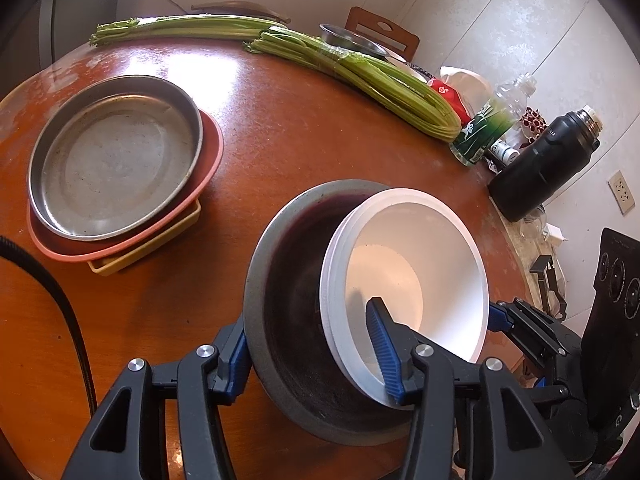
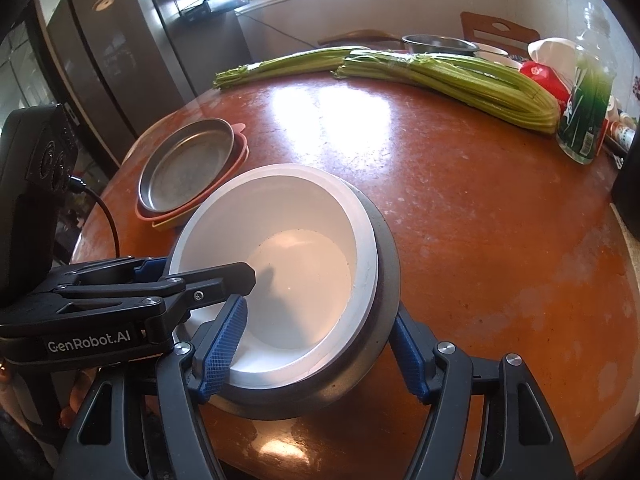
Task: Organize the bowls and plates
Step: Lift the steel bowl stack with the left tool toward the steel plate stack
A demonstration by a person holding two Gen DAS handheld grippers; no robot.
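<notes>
Bowl stack [image 1: 400, 220] sits at the near edge of a round brown table [image 1: 280, 140], held between both pairs of tongs. It is made of several thin white bowls [image 1: 448, 264] nested together and set inside a larger dark bowl [image 1: 292, 288]. The white ones lie tilted in it, their rim raised clear of the dark rim on one side. The left tongs [image 1: 308, 320] are partly closed across the wall of the stack: one blue pad [image 1: 236, 364] presses the outside of the dark bowl and the other lies against the inner wall of the white bowls. The right tongs [image 2: 320, 312] stand wider and grip the opposite side in the same way, with one pad inside the white bowls and one against the dark bowl's outer wall. In the right wrist view the left tongs come in from the left, one black finger reaching over the white rim. Further back and to the left, well apart from the stack, a shallow metal pan [image 1: 116, 160] rests on a pink plate [image 1: 212, 140], which rests on a yellow tray [image 1: 152, 248]. Two bundles of celery [image 1: 360, 72] lie across the far side of the table. Near its right edge stand a clear bottle with a green label [image 1: 488, 124] and a black flask [image 1: 544, 160]. A small metal bowl [image 1: 352, 40] sits behind the celery, in front of a wooden chair [image 1: 384, 32].
</notes>
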